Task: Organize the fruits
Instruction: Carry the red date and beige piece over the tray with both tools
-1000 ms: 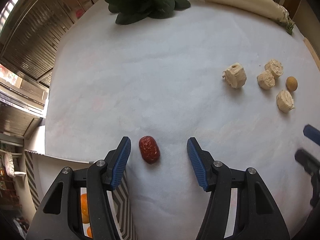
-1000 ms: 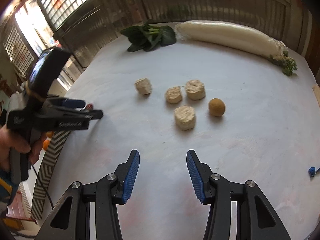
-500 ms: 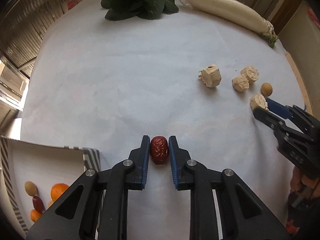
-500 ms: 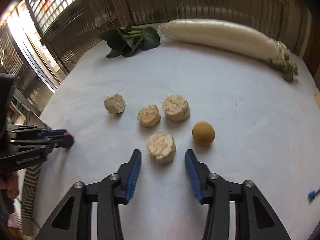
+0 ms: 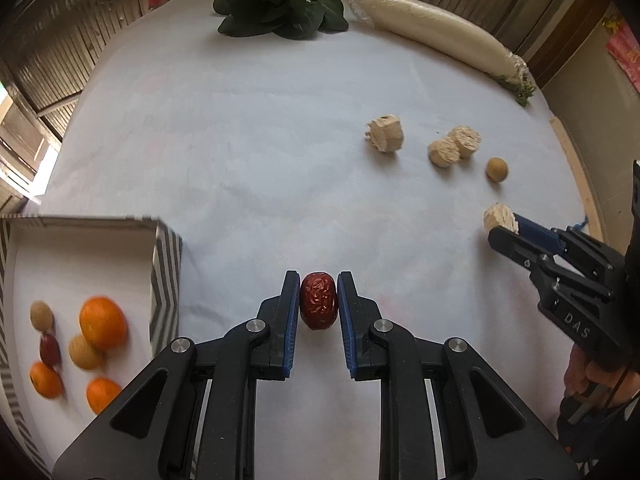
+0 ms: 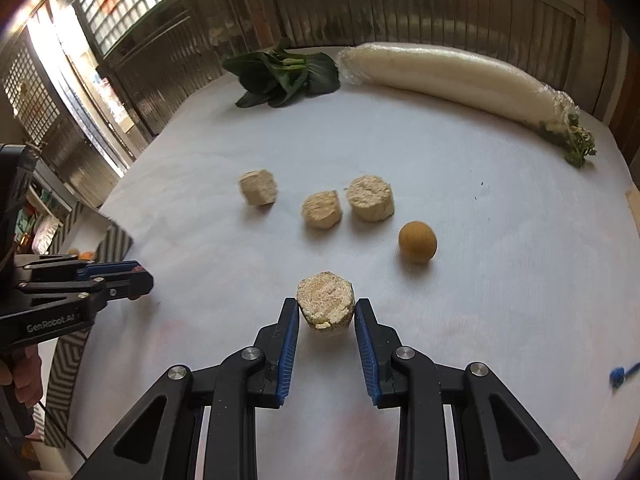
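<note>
left wrist view | left gripper (image 5: 319, 304) clamped on red date (image 5: 319, 301), near striped box (image 5: 164, 264) at left holding oranges and small fruit | right gripper (image 6: 326, 322) closing around beige chunk (image 6: 325, 305), touching | left: round yellow fruit (image 6: 417, 241) on table, three chunks

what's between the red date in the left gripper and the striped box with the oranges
Nothing visible. The left gripper is shut on the red date, and only bare white table lies between it and the striped box to its left. The box's near wall must be cleared.
</note>
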